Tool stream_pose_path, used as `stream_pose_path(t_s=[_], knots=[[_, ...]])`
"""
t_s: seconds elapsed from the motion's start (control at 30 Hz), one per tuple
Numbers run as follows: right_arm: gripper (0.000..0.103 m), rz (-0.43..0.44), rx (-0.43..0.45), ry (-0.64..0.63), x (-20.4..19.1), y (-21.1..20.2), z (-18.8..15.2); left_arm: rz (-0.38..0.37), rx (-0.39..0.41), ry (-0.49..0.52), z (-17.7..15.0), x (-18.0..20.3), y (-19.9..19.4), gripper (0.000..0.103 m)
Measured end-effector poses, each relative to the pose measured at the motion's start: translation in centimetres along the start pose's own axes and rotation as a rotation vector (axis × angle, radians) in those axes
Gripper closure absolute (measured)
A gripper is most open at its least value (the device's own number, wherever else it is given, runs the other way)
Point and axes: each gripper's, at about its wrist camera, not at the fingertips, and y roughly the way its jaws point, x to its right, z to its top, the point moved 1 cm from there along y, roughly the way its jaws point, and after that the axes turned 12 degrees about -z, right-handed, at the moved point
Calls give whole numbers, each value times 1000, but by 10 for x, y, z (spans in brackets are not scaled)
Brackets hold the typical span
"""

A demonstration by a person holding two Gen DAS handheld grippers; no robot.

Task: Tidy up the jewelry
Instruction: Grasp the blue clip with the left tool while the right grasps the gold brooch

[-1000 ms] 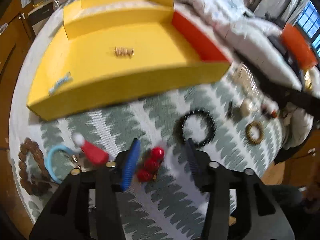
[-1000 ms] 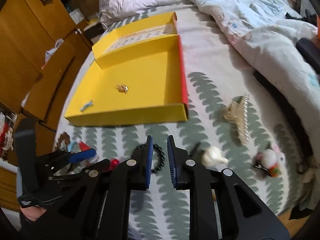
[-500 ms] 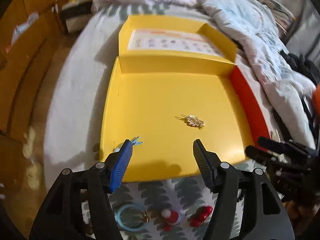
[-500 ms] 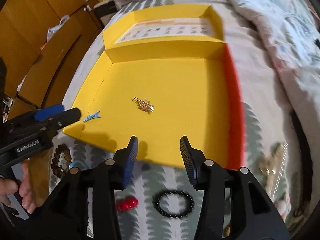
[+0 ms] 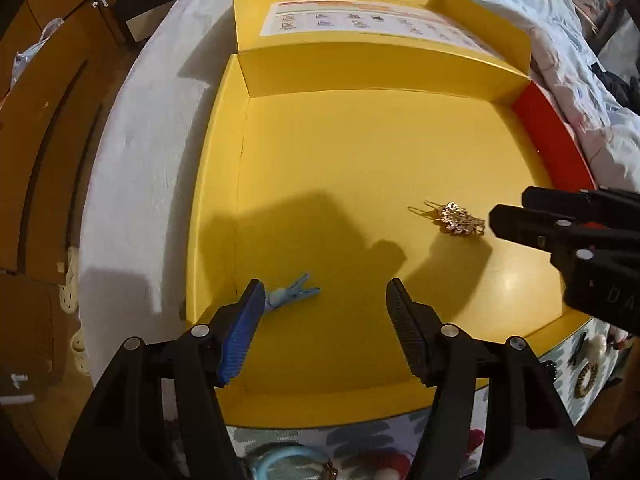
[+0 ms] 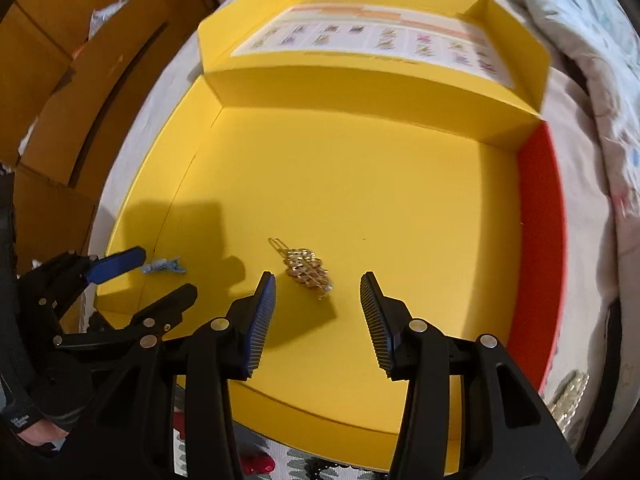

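Observation:
A yellow box (image 5: 360,160) with a red right wall lies open on the bed. On its floor are a small light-blue clip (image 5: 294,294) and a gold hair clip (image 5: 460,220). My left gripper (image 5: 324,292) hovers open over the box's near-left corner. The blue clip lies loose just inside its left pad. My right gripper (image 6: 317,284) is open above the gold hair clip (image 6: 306,268), which lies just ahead of the fingertips, untouched. Each gripper shows in the other's view: the right gripper (image 5: 514,210) at the right, the left gripper (image 6: 154,276) at the left.
Loose pieces lie on the leaf-patterned bedspread in front of the box: a light-blue ring (image 5: 280,456), a gold ring (image 5: 586,374), red beads (image 6: 256,466), a gold claw clip (image 6: 570,400). Wooden furniture (image 5: 40,160) stands left, a rumpled quilt (image 5: 580,60) right.
Both grippers have travelled from over the loose pieces on the bedspread to over the yellow box. The right jaws went from nearly shut to open; the left jaws widened slightly.

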Motion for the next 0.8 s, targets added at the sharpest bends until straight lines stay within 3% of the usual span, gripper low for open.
stream_pose_path(t_s=[0.27, 0.8], knots=[[55, -35, -46, -61, -20, 19, 5, 17, -32, 12, -5, -6, 10, 40], [55, -101, -39, -114, -40, 33, 9, 2, -45, 88, -11, 0, 13, 39]])
